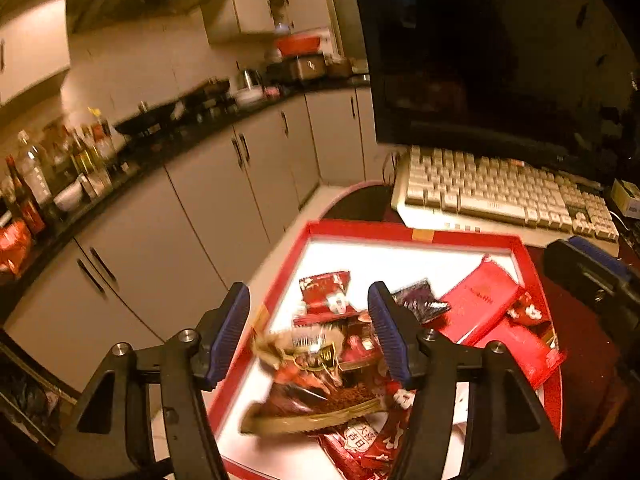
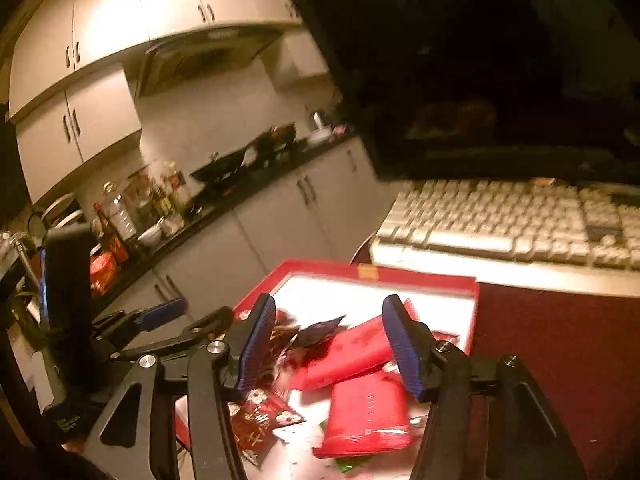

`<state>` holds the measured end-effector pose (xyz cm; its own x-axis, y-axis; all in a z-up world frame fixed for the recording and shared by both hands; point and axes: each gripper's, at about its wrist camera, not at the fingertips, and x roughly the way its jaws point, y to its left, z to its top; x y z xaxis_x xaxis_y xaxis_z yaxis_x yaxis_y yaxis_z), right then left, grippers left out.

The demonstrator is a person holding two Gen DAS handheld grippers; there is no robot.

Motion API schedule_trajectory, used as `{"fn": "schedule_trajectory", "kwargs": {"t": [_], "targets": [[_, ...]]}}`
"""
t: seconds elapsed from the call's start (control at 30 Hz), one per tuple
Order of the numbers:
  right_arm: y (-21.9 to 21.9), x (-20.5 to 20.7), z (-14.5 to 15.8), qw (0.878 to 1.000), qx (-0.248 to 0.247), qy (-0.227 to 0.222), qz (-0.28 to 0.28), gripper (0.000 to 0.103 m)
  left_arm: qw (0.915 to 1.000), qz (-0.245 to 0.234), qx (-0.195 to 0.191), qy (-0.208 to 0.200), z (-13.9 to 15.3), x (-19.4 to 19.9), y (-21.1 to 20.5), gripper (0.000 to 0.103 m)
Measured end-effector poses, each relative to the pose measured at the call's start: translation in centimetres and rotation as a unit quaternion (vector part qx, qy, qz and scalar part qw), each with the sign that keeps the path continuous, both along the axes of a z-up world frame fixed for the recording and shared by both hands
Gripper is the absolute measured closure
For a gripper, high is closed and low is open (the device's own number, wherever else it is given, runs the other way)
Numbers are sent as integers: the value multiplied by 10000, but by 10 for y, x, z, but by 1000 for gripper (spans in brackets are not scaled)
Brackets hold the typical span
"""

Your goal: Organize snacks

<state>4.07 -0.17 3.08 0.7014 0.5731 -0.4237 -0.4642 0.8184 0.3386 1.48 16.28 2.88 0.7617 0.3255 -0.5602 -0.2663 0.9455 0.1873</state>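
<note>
The left gripper [image 1: 308, 332] is spread wide and holds nothing. Under it lies a blurry brown snack bag [image 1: 316, 392] in the red box [image 1: 360, 231]. The right gripper [image 2: 330, 344] is spread wide too, over two red packets [image 2: 366, 412]. A keyboard [image 1: 504, 194] sits at 1 o'clock from the box on the dark red worktop [image 2: 560, 344].

A cream keyboard [image 1: 508, 196] is seen ahead and to the right, with a dark monitor [image 1: 492, 56] raised behind it. Ahead to the left, white cabinet doors [image 1: 224, 188] are lined under a dark counter where bottles [image 1: 32, 184] and a bowl [image 1: 68, 198] are crowded.
</note>
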Motion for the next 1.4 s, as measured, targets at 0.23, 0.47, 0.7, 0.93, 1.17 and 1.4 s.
{"fn": "schedule_trajectory", "kwargs": {"t": [0.23,0.47,0.7,0.93,1.17,1.4], "targets": [[-29,-31,21,9980,-30,-474,-425,38,9982,139,501,-300,15,-16,-24,19],[-53,-60,30,9961,-9,-618,-637,36,9984,-103,402,-396,27,-38,-45,19],[-81,-94,28,9935,-111,-629,-940,31,9984,-369,238,-362,26,-60,-70,19],[-107,-135,16,9920,-206,-423,-1173,28,9966,-783,-136,-199,12,-76,-92,19],[-105,-168,19,9881,-514,-880,-1149,17,9973,-694,-159,-184,4,-81,-91,20],[-70,-166,13,9914,-536,-808,-879,17,9995,-268,37,-188,-10,-89,-53,20]]}}
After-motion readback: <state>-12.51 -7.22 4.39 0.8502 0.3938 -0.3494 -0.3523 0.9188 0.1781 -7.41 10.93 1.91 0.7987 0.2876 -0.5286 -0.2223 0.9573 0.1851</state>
